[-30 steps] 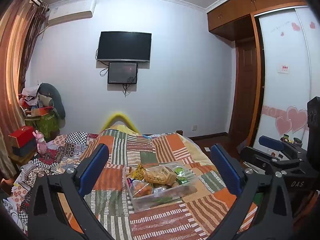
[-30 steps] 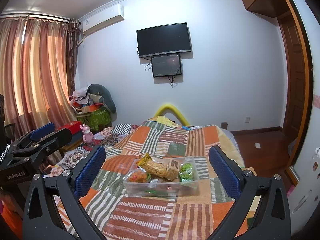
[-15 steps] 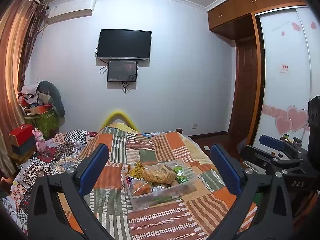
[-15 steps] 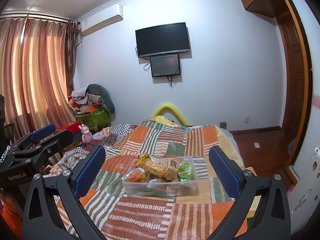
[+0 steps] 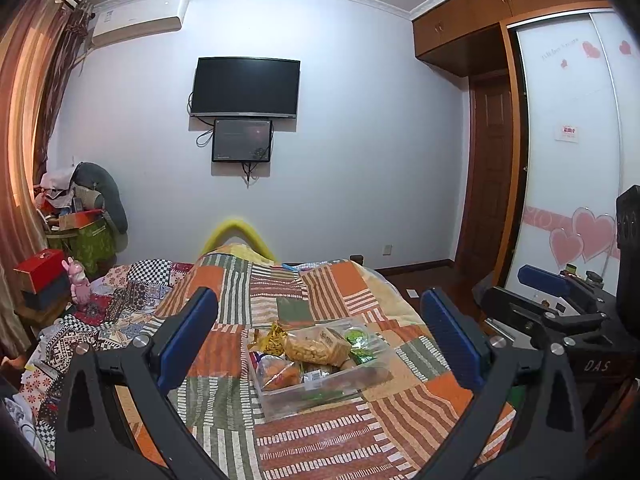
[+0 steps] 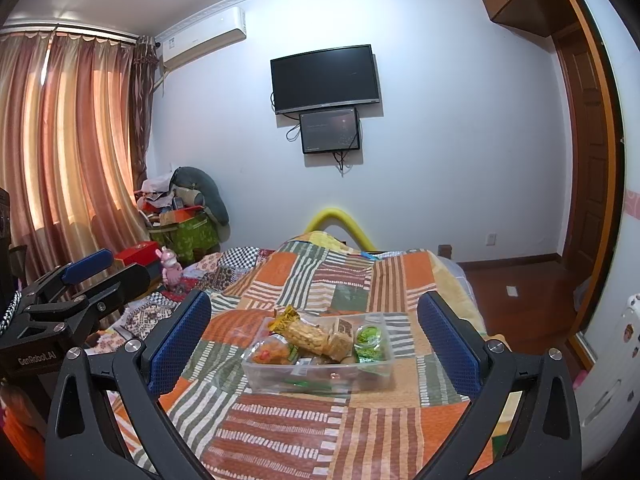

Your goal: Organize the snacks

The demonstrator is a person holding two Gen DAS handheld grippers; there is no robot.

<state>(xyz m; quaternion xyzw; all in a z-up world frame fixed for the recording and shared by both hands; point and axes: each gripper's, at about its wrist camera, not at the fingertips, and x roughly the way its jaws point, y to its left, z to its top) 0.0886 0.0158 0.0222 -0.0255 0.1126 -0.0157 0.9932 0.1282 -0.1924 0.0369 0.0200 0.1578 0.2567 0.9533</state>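
Where patchwork bedspread [image 6: 328,432] holds snack tub [image 6: 320,372], wall TV [image 6: 325,79], both tongs [image 5: 320,336] [image 6: 314,340] wide, empty.

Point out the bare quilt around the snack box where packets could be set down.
Free: striped quilt between the clear box and both open grippers, and beyond the box toward the yellow footboard. Crowded: the box itself, and the bed's left edge near the pink toy.

Two black plastic grippers are seen, each with triangular cut-outs in its arms, silver screws at the joints and blue textured pads. The left gripper [image 5: 320,336] is lettered "GenRobot.AI"; "DAS" is printed on the right gripper [image 6: 314,334].
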